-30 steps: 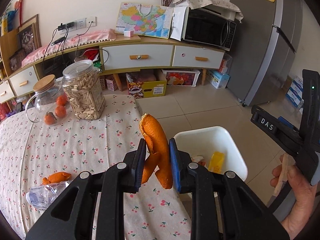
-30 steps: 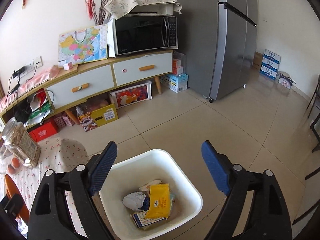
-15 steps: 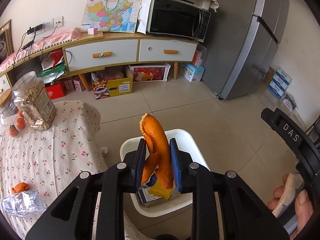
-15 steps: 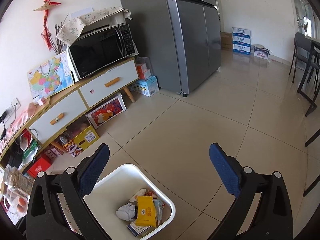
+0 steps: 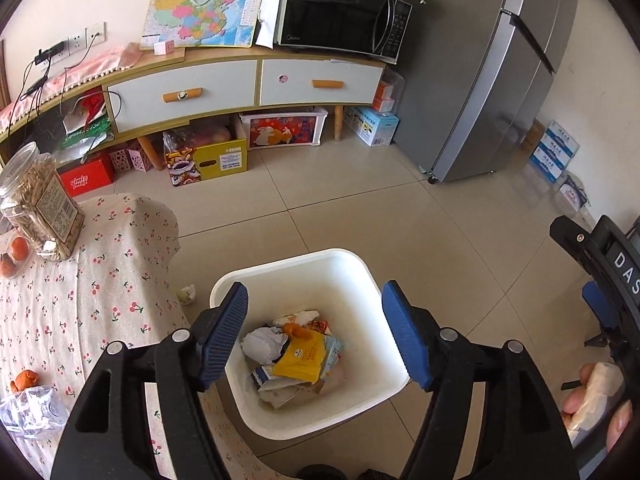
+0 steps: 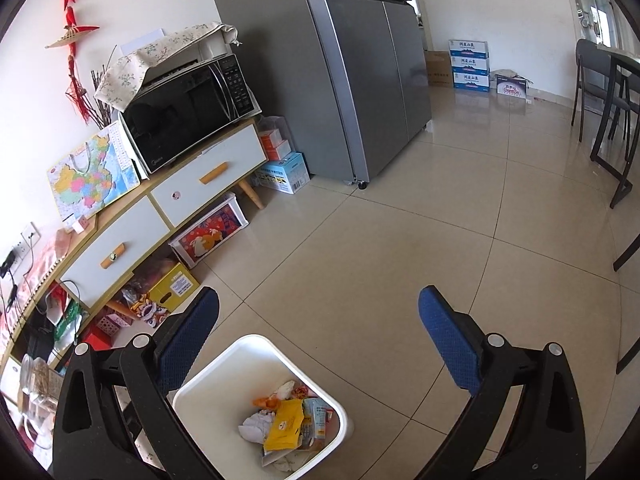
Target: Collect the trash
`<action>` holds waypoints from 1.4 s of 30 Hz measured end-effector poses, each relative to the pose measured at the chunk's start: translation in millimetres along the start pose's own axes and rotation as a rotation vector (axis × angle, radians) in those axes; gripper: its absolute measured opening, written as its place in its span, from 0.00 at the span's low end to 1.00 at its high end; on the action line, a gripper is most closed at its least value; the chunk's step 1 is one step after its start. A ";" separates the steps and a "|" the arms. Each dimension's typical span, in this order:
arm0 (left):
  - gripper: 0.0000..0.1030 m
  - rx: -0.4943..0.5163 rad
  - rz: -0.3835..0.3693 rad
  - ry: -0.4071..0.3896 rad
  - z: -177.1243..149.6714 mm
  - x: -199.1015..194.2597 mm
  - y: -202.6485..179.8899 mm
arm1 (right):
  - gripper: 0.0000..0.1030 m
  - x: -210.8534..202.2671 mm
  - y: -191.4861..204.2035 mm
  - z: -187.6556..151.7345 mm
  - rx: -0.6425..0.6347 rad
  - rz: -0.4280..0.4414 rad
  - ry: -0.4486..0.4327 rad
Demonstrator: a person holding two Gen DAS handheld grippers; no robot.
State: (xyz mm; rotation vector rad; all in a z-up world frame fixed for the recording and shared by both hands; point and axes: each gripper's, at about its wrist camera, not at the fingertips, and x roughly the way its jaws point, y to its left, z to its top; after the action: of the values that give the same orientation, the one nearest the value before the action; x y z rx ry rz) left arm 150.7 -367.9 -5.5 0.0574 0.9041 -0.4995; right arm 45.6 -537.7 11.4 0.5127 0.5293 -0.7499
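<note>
Trash first: there's some on the table [image 5: 100, 304] at the left of the left wrist view. A small orange peel scrap [image 5: 25, 379] sits at the far lower left, and right under it a crumpled clear wrapper [image 5: 30, 410] is jammed against the frame edge. Both look like they're waiting to get picked up. The seed jar [image 5: 38, 202] and the oranges [image 5: 16, 252] further up the left edge look like keepers, so I'd guess they're parked at the back on purpose.

Moving right, a little wad [image 5: 187, 294] lies on the floor between the table edge and the bin. Probably a miss.

Then the bin [image 5: 352, 264], lower center, sitting on the floor tight against the table corner, which makes sense if you want a short carry from the cloth. Inside it, an orange peel [image 5: 297, 331] lies on top of the pile next to a yellow packet [image 5: 302, 360] and crumpled paper [image 5: 262, 344].

The left gripper [image 5: 316, 332] hangs right over the bin opening. Its jaws have just been opening and there's nothing between them now, so that's the drop done, I'd say.

Far right of that view, a hand [image 5: 592, 400] works the other tool's handle.

In the right wrist view the right gripper [image 6: 320, 344] is spread wide with nothing in it, pointed past the bin [image 6: 248, 346] at bare floor, looks like it's just kept out of the way.
</note>
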 end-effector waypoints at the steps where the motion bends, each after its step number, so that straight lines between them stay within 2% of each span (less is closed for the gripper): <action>1: 0.71 -0.002 0.008 0.005 -1.6 -0.6 4.1 | 0.93 -0.7 3.1 -1.4 -0.009 0.006 0.002; 9: 0.76 -0.028 0.079 -0.006 -17.5 -16.7 46.2 | 0.93 -13.6 39.3 -21.8 -0.142 0.049 0.013; 17: 0.79 -0.111 0.148 -0.040 -27.6 -46.3 98.5 | 0.93 -37.7 99.7 -60.4 -0.383 0.101 -0.008; 23: 0.79 -0.153 0.203 -0.032 -44.8 -63.1 138.6 | 0.93 -54.0 135.9 -86.5 -0.522 0.126 -0.035; 28: 0.81 -0.118 0.277 0.012 -61.6 -74.8 175.8 | 0.93 -64.9 161.9 -108.1 -0.608 0.173 -0.019; 31: 0.81 -0.056 0.314 0.076 -70.8 -80.3 200.5 | 0.93 -70.7 177.4 -120.7 -0.658 0.208 -0.007; 35: 0.81 0.068 0.308 0.227 -84.8 -79.5 227.3 | 0.93 -74.5 197.5 -138.0 -0.697 0.265 0.043; 39: 0.81 0.270 0.281 0.427 -107.8 -67.7 235.2 | 0.93 -75.9 215.1 -152.2 -0.729 0.302 0.075; 42: 0.81 0.417 0.307 0.516 -127.2 -56.7 232.7 | 0.93 -71.2 223.3 -157.8 -0.722 0.324 0.123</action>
State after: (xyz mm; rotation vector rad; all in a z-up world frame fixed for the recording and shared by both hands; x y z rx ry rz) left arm 130.0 -107.5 -78.6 0.7214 1.2542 -0.3824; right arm 126.3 -267.7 -9.7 -0.0352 0.7620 -0.1841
